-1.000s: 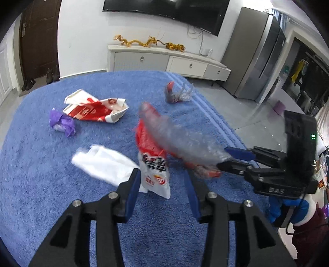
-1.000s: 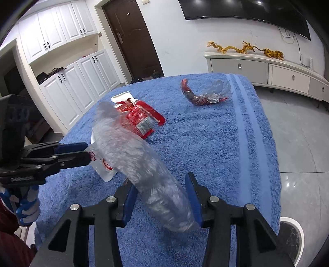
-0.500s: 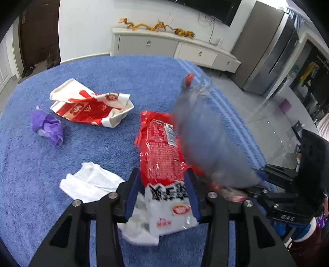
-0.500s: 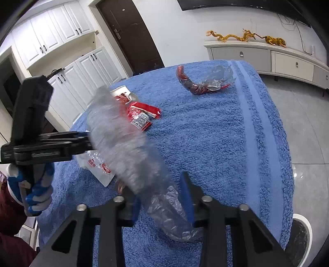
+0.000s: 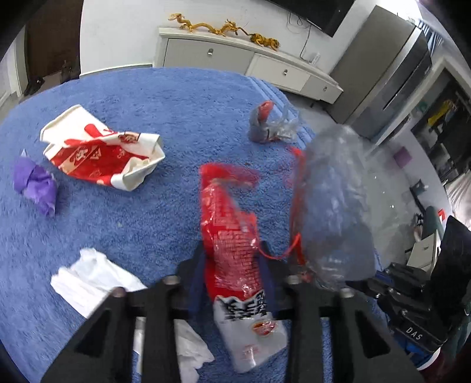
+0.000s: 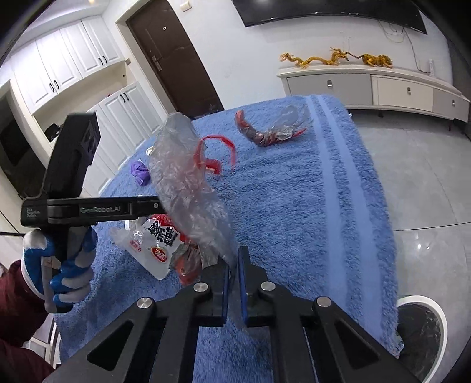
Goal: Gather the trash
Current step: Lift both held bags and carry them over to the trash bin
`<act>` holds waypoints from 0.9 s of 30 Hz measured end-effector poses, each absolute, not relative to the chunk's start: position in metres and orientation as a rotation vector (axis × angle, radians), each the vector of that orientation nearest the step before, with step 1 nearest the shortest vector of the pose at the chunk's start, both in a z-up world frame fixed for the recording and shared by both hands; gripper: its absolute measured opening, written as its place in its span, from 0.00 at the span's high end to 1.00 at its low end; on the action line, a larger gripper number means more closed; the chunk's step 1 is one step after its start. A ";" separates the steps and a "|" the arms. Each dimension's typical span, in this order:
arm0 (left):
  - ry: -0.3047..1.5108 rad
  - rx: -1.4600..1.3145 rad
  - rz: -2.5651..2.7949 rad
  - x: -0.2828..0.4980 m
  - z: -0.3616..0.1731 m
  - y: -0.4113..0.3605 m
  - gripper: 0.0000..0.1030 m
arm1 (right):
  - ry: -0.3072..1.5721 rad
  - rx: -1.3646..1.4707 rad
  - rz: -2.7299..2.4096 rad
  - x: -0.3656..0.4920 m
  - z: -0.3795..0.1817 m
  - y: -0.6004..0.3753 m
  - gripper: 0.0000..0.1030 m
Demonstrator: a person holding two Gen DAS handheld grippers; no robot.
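Right tongs (image 6: 232,274) pinched shut on clear plastic bag (image 6: 188,188); left tongs (image 5: 232,277) just narrowed around red snack wrapper (image 5: 232,235), 12 o'clock. Light, crinkly, slippery; best gripped mid-body.

Background only. Blue towel (image 6: 294,206) covers the counter, paler stripes running along its right side. Low white sideboard (image 6: 368,85) against the far wall; gold dragon figurines (image 6: 332,57) on top. Dark television (image 6: 323,11) mounted above it. Dark brown door (image 6: 173,59) left of the sideboard, white cabinets (image 6: 67,62) further left. Grey refrigerator (image 5: 388,73) at right in the left wrist view. Glossy grey tiled floor (image 6: 418,182).
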State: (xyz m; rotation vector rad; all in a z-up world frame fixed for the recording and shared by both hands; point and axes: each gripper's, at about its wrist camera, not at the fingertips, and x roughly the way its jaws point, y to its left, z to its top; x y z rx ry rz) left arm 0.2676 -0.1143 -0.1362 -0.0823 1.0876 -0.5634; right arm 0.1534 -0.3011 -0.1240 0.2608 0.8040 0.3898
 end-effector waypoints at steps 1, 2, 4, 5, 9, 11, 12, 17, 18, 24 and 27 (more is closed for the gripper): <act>1.089 -0.096 -0.565 0.265 -0.136 -0.113 0.84 | 0.798 0.260 0.386 0.150 -0.122 -0.303 0.95; 1.087 -0.105 -0.566 0.263 -0.134 -0.112 0.85 | 0.792 0.260 0.383 0.146 -0.120 -0.304 0.96; 1.073 -0.113 -0.566 0.257 -0.129 -0.110 0.86 | 0.775 0.262 0.377 0.138 -0.115 -0.307 0.97; 1.067 -0.116 -0.569 0.253 -0.126 -0.110 0.86 | 0.767 0.263 0.375 0.136 -0.114 -0.308 0.97; 1.038 -0.136 -0.596 0.237 -0.109 -0.109 0.87 | 0.721 0.272 0.375 0.123 -0.101 -0.310 0.97; 1.017 -0.140 -0.606 0.230 -0.098 -0.112 0.87 | 0.697 0.273 0.374 0.115 -0.094 -0.312 0.98; 1.009 -0.138 -0.610 0.227 -0.095 -0.114 0.87 | 0.687 0.273 0.372 0.110 -0.090 -0.313 0.98; 0.978 -0.127 -0.656 0.210 -0.075 -0.128 0.87 | 0.623 0.283 0.335 0.085 -0.070 -0.332 0.98; 0.976 -0.124 -0.681 0.206 -0.070 -0.136 0.87 | 0.616 0.284 0.322 0.081 -0.067 -0.337 0.98; 1.007 -0.071 -0.820 0.183 -0.066 -0.204 0.87 | 0.612 0.293 0.155 0.040 -0.064 -0.391 0.98; 1.042 -0.038 -0.866 0.175 -0.075 -0.240 0.87 | 0.645 0.310 0.053 0.021 -0.076 -0.422 0.98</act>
